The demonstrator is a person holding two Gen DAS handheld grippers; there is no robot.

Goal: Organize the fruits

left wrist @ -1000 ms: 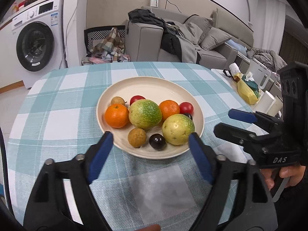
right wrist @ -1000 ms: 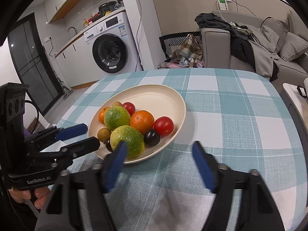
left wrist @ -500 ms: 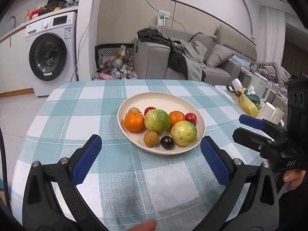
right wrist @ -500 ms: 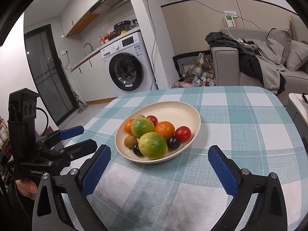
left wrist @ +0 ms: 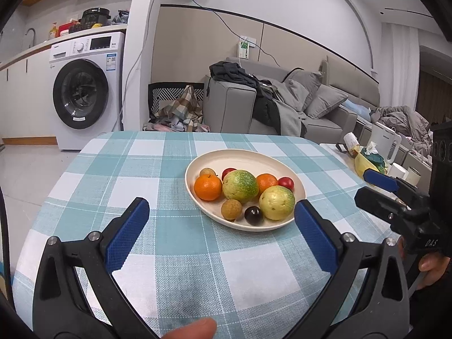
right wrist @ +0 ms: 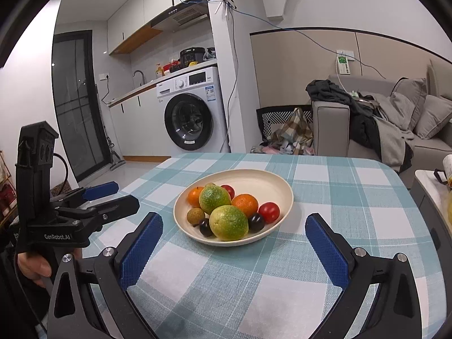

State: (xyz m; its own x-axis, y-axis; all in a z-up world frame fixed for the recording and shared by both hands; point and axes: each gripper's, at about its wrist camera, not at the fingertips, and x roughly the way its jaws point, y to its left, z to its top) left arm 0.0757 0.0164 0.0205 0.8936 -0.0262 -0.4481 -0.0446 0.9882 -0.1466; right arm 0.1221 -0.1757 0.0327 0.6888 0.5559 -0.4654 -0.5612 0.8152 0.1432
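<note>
A cream plate (left wrist: pixel 243 156) (right wrist: pixel 248 173) on the checked tablecloth holds several fruits: two oranges (left wrist: pixel 208 187), two green-yellow round fruits (left wrist: pixel 240 185) (right wrist: pixel 228 222), red tomatoes (right wrist: pixel 269 212), dark plums (left wrist: pixel 253 215) and a brown longan (left wrist: pixel 231 209). My left gripper (left wrist: pixel 221 220) is open and empty, above the table in front of the plate. My right gripper (right wrist: pixel 233 233) is open and empty, at the plate's near rim. Each gripper shows in the other's view, the right one (left wrist: pixel 378 186) and the left one (right wrist: pixel 110 196).
A side table at the right carries a kettle (left wrist: pixel 385 144), cups and a yellow bag (left wrist: pixel 367 162). Behind the table are a washing machine (left wrist: pixel 84 96), a laundry basket (left wrist: pixel 176 104) and a grey sofa (left wrist: pixel 282 107).
Both grippers have pulled back and risen away from the plate, and their jaws have opened wider. The fruits have not moved.
</note>
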